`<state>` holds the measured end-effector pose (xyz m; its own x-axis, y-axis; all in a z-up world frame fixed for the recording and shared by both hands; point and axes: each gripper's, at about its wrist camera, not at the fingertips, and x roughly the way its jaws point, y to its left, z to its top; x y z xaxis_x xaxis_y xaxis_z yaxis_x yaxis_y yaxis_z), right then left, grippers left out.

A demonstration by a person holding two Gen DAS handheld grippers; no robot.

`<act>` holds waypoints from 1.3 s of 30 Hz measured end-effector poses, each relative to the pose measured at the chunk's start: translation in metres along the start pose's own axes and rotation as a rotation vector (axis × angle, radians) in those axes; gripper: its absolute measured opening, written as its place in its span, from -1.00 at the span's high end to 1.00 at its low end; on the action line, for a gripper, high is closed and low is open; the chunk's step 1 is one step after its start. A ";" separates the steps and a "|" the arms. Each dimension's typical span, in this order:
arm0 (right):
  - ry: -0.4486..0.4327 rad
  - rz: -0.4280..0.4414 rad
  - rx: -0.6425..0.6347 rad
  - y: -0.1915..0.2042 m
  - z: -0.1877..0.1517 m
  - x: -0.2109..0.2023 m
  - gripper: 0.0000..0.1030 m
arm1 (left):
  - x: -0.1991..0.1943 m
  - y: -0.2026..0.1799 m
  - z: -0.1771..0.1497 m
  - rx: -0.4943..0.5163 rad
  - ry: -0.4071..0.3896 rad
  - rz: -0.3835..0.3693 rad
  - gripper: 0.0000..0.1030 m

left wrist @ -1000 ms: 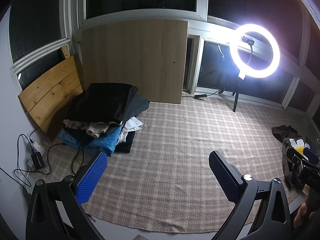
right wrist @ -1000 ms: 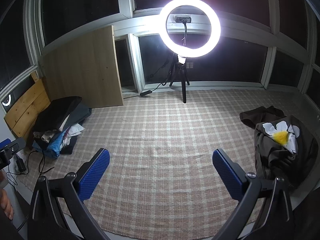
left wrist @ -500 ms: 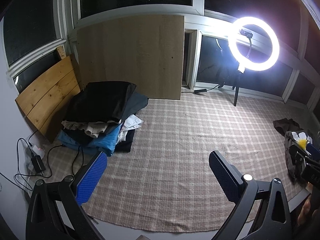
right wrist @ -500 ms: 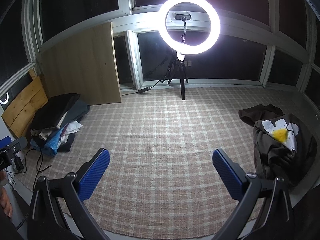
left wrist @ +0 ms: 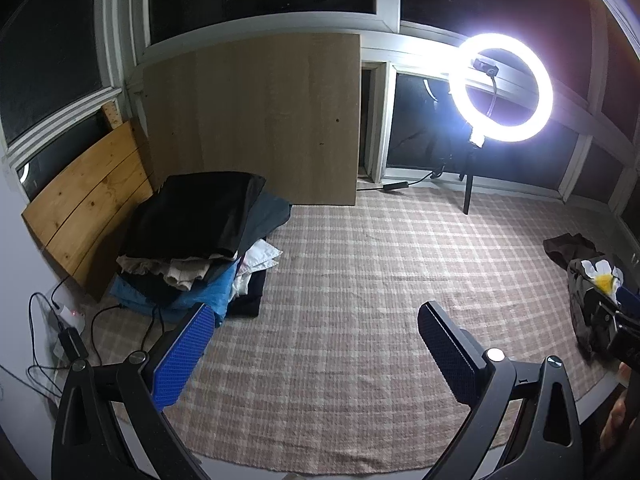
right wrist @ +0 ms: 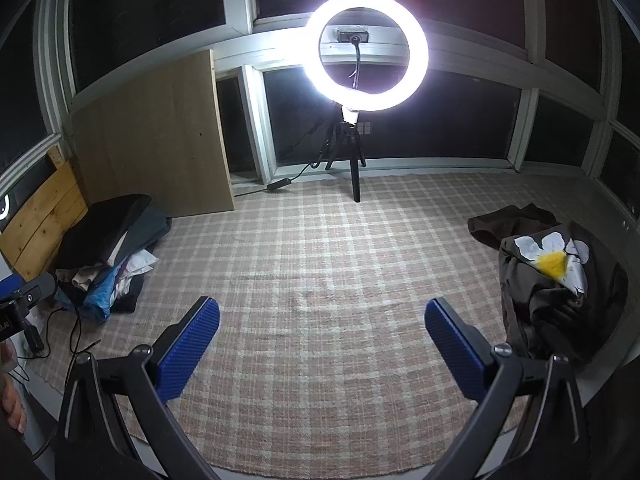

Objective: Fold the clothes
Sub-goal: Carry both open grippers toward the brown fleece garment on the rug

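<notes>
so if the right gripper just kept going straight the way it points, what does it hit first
Likely nothing but the bare plaid rug. The right gripper is open and empty; the brown flower garment lies off to its right. Depth is hard to judge.

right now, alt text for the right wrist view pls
Open right claw hovers empty over a plaid rug. A crumpled brown garment with a daisy print lies right, a clothes pile left, a lit ring light ahead.

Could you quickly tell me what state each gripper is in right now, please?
Left gripper: open, holding nothing, above the rug.
Right gripper: open, holding nothing.
</notes>
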<state>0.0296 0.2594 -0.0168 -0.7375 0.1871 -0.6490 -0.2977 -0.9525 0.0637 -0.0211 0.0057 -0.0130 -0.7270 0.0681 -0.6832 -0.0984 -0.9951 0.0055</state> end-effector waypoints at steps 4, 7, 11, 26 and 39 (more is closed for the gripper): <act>0.000 -0.040 0.023 -0.003 -0.002 -0.002 -1.00 | 0.005 -0.002 0.002 0.023 -0.001 -0.025 -0.99; 0.003 -0.071 0.041 -0.006 -0.003 -0.002 -1.00 | 0.011 -0.007 0.003 0.049 0.002 -0.069 -0.99; 0.012 -0.109 0.071 -0.013 -0.009 -0.004 -1.00 | 0.021 -0.017 0.003 0.080 0.014 -0.110 -0.99; 0.021 -0.261 0.173 -0.055 -0.033 -0.024 -1.00 | 0.055 -0.065 -0.001 0.182 0.082 -0.223 -0.99; 0.021 -0.329 0.219 -0.109 -0.040 -0.025 -1.00 | 0.058 -0.119 0.001 0.221 0.088 -0.297 -0.99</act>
<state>0.1042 0.3490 -0.0378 -0.5693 0.4667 -0.6768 -0.6399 -0.7684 0.0084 -0.0525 0.1278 -0.0528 -0.5847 0.3357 -0.7386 -0.4477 -0.8927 -0.0514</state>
